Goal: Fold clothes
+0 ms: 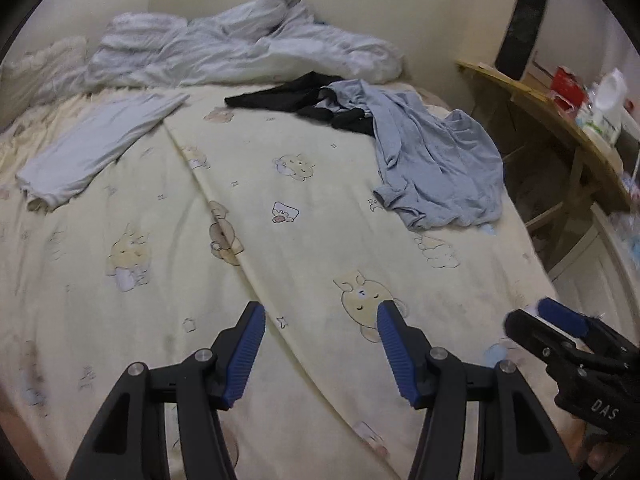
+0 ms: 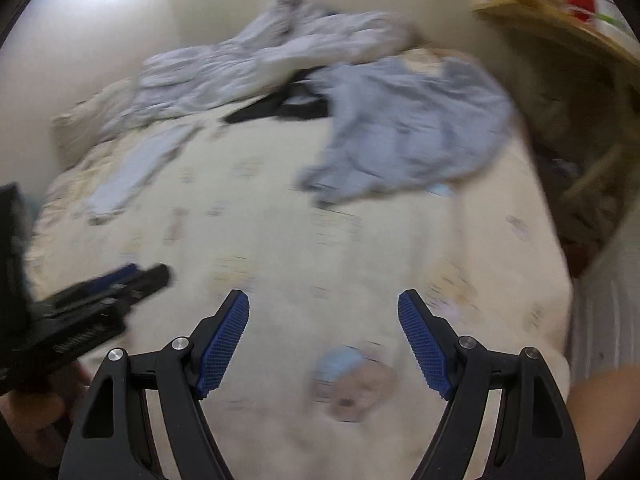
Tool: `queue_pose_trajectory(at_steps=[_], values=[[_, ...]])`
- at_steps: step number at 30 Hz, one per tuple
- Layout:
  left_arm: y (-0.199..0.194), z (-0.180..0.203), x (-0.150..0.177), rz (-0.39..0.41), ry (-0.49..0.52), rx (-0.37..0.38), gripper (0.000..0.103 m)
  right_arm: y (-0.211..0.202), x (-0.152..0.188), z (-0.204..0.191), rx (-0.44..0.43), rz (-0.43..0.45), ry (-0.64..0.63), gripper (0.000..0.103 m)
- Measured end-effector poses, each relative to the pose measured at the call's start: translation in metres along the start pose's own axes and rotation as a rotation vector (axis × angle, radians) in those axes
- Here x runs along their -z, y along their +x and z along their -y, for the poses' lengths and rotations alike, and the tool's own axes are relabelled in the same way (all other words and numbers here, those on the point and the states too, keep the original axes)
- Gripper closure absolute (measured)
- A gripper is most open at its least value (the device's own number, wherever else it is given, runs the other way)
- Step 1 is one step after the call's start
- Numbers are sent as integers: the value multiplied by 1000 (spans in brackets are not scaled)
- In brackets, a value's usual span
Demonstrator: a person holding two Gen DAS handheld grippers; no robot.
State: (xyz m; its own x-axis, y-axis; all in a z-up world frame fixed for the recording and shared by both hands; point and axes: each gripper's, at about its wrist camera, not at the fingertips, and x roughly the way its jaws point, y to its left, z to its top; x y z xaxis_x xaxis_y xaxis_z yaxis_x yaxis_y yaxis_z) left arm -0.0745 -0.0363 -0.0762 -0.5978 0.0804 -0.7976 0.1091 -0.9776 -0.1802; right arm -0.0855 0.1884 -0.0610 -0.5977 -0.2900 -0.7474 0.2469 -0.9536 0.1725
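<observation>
A crumpled blue-grey garment [image 1: 436, 160] lies on the right side of the bed, and it shows blurred in the right wrist view [image 2: 408, 128]. A black garment [image 1: 304, 98] lies partly under it toward the back [image 2: 280, 106]. A pale folded garment [image 1: 100, 144] rests flat at the left [image 2: 136, 168]. My left gripper [image 1: 322, 314] hovers open over the near part of the sheet, holding nothing. My right gripper [image 2: 323, 304] is also open and empty; it appears at the right edge of the left wrist view [image 1: 536, 316].
The bed wears a cream sheet with cartoon animals [image 1: 260, 260]. A rumpled white duvet [image 1: 240, 48] is heaped against the back wall. A wooden shelf [image 1: 560, 120] with boxes and bottles stands to the right of the bed. A hand [image 2: 32, 416] holds the left gripper.
</observation>
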Motion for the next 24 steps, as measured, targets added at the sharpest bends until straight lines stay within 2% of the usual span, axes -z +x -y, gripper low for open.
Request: queue_pose_trajectory(at_steps=[2,4,5,6,7,9,10,24], values=[[8,-2,8,8,10,13,44,9,12,11,47,7,28,22],[16,-5,15,17,19,26,44,23,14,11,58,-47,27,21],[20,-6,19,21,24,32,39,29,14,8,70,-67,3,15],[23,-7,23,25,29,38,36,35,14,5,82,-88,-20,4],[27,-8,27,30,33,45,35,40,14,2,94,-108,-44,0],[33,-8,33,35,48,52,31,50,13,-4,116,-144,-86,0],[34,-5,33,34,61,49,25,50,13,-4,119,-145,-88,0],[38,-1,31,34,78,49,24,55,10,-9,162,-147,-120,0]])
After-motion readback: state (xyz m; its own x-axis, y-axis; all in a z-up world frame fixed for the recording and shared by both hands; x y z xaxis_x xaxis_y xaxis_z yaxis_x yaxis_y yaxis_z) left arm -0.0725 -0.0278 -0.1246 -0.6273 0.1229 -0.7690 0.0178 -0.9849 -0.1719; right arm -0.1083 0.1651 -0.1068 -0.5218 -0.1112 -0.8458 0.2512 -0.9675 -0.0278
